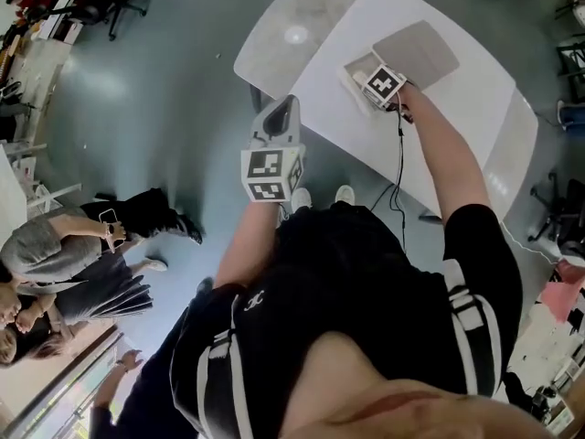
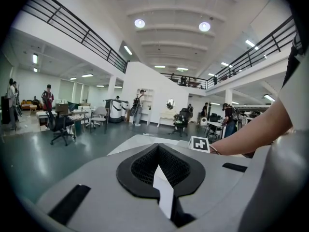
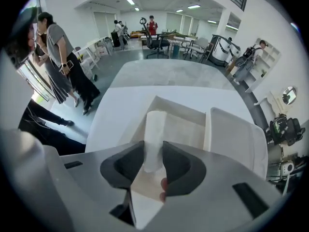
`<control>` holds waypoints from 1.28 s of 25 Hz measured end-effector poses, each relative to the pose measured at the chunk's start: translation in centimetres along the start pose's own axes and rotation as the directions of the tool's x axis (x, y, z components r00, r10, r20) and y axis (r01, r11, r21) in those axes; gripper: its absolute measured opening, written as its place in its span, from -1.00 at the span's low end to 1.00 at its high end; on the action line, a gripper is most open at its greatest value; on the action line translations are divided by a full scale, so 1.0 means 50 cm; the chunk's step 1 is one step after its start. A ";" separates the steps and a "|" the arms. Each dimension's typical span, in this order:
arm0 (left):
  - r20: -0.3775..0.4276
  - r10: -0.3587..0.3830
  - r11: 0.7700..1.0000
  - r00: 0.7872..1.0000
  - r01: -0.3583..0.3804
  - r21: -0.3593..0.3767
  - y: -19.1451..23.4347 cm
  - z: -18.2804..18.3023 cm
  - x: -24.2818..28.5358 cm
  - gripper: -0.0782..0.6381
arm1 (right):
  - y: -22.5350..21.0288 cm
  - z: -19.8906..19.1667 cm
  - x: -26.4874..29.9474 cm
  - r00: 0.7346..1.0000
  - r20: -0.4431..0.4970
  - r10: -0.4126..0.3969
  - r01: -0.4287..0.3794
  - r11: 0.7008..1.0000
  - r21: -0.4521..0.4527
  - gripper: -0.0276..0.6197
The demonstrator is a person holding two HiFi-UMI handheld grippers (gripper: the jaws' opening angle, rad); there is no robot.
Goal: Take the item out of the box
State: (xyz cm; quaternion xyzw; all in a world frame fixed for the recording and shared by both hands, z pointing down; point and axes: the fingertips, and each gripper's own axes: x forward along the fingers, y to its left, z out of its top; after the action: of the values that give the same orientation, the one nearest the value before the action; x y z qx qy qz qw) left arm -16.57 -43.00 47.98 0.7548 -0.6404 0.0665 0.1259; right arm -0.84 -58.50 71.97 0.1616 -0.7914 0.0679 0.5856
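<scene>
An open shallow white box [image 3: 190,124] lies on the white table [image 1: 334,94], its lid [image 3: 231,134] folded out to the right. A white rolled item [image 3: 154,124] stands up out of the box's left part. My right gripper [image 3: 154,153] reaches down over the box [image 1: 358,69], and its dark pads sit against both sides of the item. My left gripper [image 1: 285,103] is held up in the air off the table's near edge, well left of the box. Its jaws [image 2: 158,149] look shut with nothing between them.
A second, marbled tabletop [image 1: 302,26] adjoins the white one at the far side. A black cable [image 1: 399,154] hangs from my right hand. People stand on the floor to the left [image 1: 64,245], and office chairs and desks [image 2: 63,122] fill the hall beyond.
</scene>
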 end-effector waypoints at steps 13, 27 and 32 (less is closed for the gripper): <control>0.052 -0.050 0.999 0.997 0.050 0.008 -0.026 0.044 0.005 -0.75 | -0.033 0.059 -0.231 0.892 0.372 -0.255 0.176 0.956 0.233 -0.55; 0.127 -0.123 0.992 0.984 0.119 0.038 -0.081 0.099 -0.013 -0.75 | 0.030 0.040 -0.639 0.420 0.635 -0.648 0.305 0.760 0.574 -0.55; 0.149 -0.149 0.989 0.978 0.144 0.045 -0.113 0.120 -0.013 -0.75 | 0.062 -0.023 -0.732 0.276 0.601 -0.750 0.326 0.661 0.675 -0.55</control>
State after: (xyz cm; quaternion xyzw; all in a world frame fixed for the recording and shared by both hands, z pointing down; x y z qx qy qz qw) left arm -11.49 -43.22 41.45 0.8049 -0.5894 0.0102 0.0687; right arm 8.77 -48.81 37.84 0.5612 -0.8239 -0.0604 0.0516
